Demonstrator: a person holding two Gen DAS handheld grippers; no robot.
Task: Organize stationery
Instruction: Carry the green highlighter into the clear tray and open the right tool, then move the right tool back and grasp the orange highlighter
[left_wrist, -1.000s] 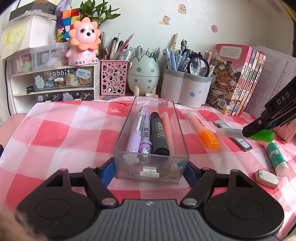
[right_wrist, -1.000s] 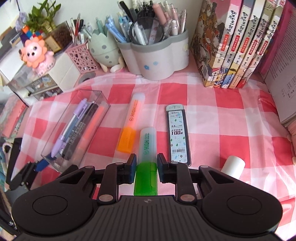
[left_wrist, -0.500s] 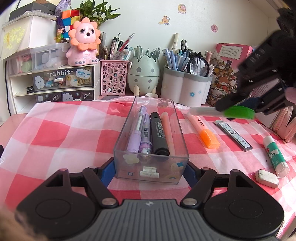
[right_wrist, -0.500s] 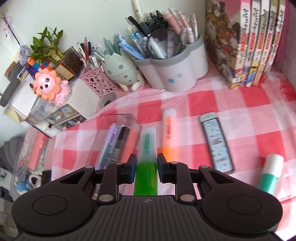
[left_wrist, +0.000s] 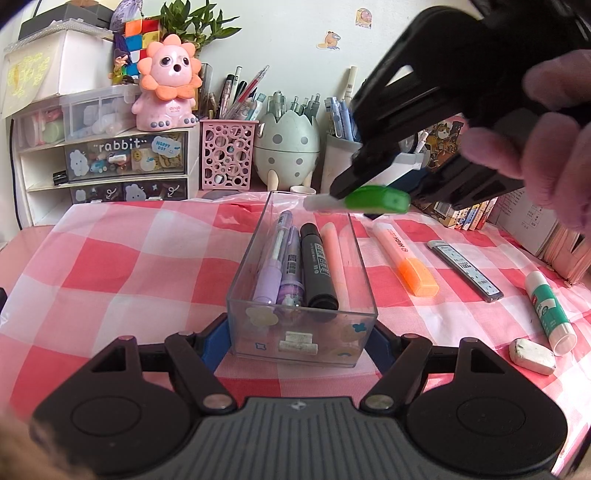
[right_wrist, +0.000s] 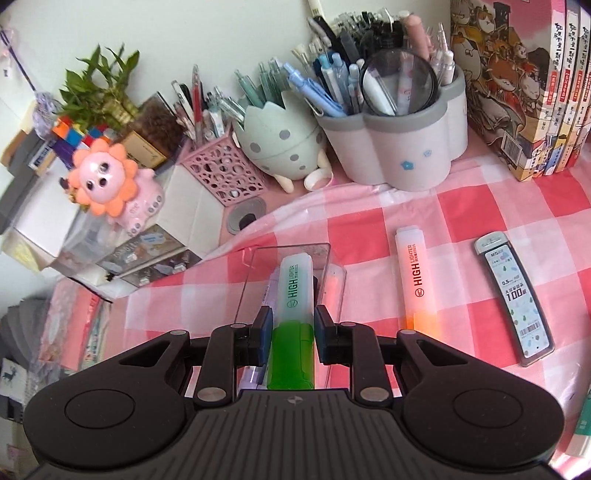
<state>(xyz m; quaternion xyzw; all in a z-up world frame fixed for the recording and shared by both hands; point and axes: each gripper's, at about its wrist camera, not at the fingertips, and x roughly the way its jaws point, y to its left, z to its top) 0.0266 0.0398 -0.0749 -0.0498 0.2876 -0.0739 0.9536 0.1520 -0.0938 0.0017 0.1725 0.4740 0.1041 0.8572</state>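
On the counter, which is wearing a red-and-white checked cloth, a clear plastic box is sitting with its near end between the blue pads of the left claw; the pads are pressing on both side walls, so that claw is gripping the box. Inside the box, a lilac pen, a second purple pen, a black marker and a pale orange highlighter are lying side by side, lengthwise. Above the far right corner of the box, the right claw is clamping a green highlighter by its green cap end, with the pale barrel pointing out ahead over the box; from the left wrist view the highlighter is hanging clear of the box rim, not touching it. A person's hand is wrapping around that claw's handle. Right of the box, an orange highlighter and a dark lead refill case are lying on the cloth, apart from each other. Further right, a glue stick is lying beside a worn white eraser. Along the back wall, a pink lattice pen pot, an egg-shaped holder and a grey-rimmed pen cup are standing in a row, with books standing upright at the right.
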